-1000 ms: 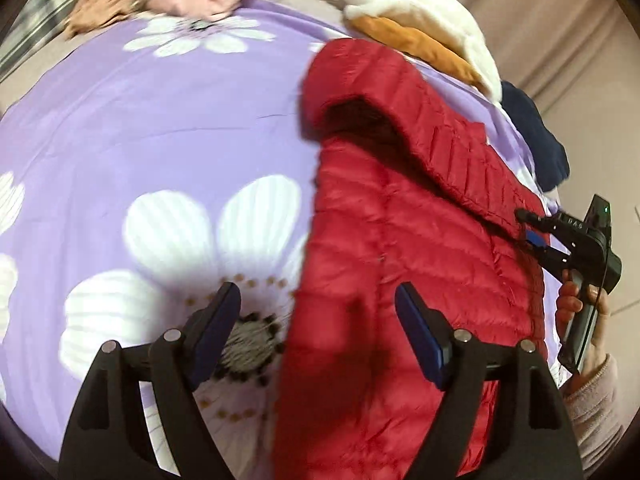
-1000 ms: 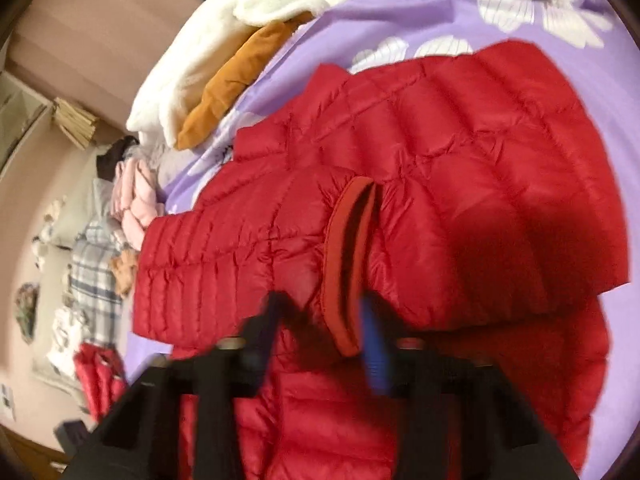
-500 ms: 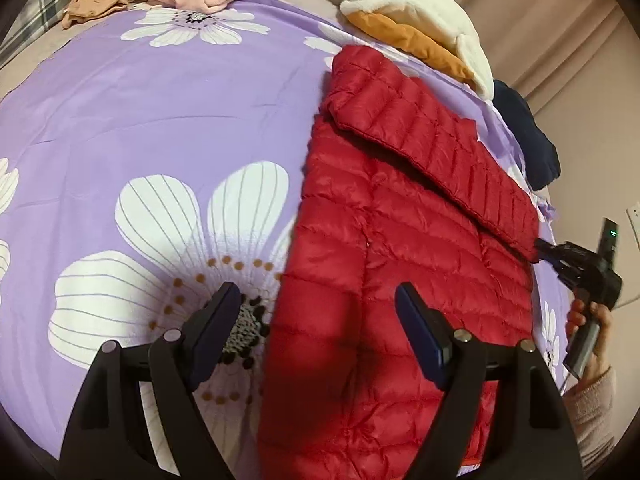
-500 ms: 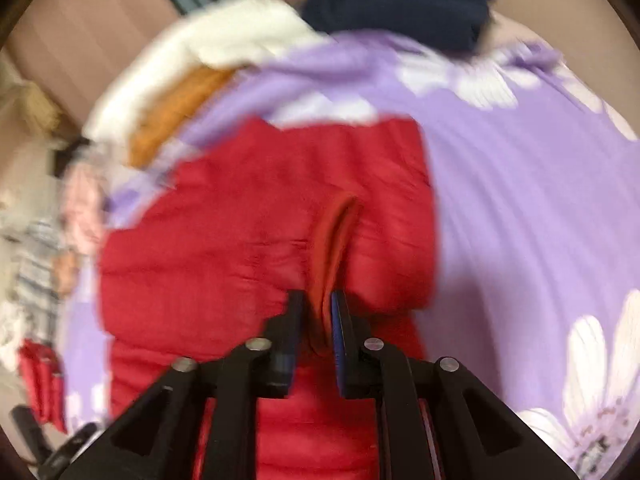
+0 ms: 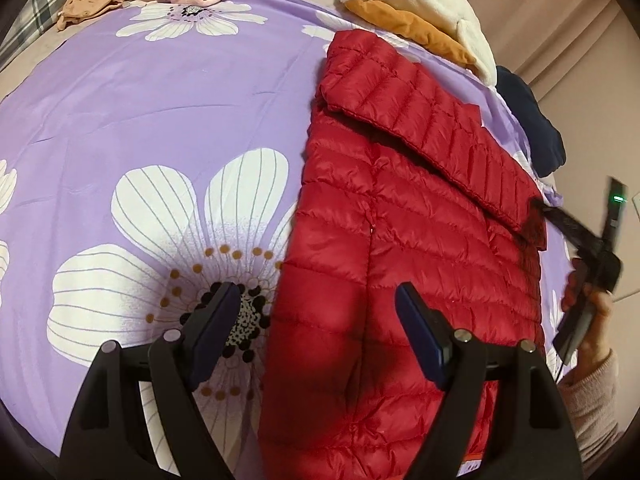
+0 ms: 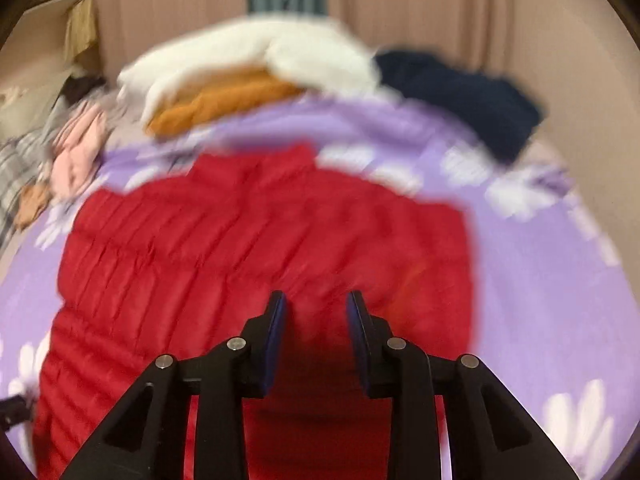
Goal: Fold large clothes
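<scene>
The left wrist view shows the red quilted puffer jacket (image 5: 400,248) sharply, lying flat on the purple bedsheet with white flowers (image 5: 160,120), one sleeve folded diagonally across its body. The right wrist view is blurred. The left hand-held gripper (image 5: 316,312) hovers wide open over the jacket's near left edge, holding nothing. The right hand-held gripper (image 6: 316,312) has just been opening; its jaws stand apart above the jacket, nothing between them. Bare sheet spreads left of the jacket; a white and orange fleece garment (image 5: 420,12) and a dark navy garment (image 5: 528,120) crowd the far edge.
</scene>
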Demonstrator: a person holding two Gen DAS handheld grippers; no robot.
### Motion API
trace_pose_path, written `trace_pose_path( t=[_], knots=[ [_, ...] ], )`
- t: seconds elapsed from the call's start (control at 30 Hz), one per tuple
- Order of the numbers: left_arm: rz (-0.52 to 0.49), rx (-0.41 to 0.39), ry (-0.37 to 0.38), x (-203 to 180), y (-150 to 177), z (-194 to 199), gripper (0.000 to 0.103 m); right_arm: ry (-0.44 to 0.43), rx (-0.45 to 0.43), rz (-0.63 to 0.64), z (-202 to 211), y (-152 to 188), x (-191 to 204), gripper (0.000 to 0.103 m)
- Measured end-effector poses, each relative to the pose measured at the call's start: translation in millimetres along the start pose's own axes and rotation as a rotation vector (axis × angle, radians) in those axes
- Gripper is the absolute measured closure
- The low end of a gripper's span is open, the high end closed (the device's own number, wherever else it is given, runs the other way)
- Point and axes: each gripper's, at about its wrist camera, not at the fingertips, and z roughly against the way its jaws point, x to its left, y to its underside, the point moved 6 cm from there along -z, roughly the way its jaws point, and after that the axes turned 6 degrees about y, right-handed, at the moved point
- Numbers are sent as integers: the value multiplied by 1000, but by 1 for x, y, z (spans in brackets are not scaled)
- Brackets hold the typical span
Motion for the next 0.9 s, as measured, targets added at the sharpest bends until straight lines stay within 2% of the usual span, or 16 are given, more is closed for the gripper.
trace_pose_path(
  t=[0.07, 0.17, 0.3, 0.43, 0.53, 0.77, 0.9],
  knots=[
    [9, 7, -6, 2, 1, -2, 23, 2, 106, 5, -33, 14, -1, 73],
    [22, 8, 1, 3, 3, 0, 23, -3, 118, 16, -41, 16, -2, 72],
    [20, 14, -4, 3, 9, 4, 23, -40, 118, -12, -10, 12, -5, 71],
    [44, 25, 6, 5, 17, 9, 23, -121, 66, -65, 36, 22, -17, 50],
    [58, 25, 12, 7, 26, 13, 22, -150, 70, -126, 57, 47, -41, 49],
    [134, 25, 70, 19, 48, 13, 21, -148, 171, -345, 76, 112, -118, 48],
    [132, 13, 89, 19, 56, 15, 18, -249, 234, -473, 76, 143, -131, 47]
  ],
)
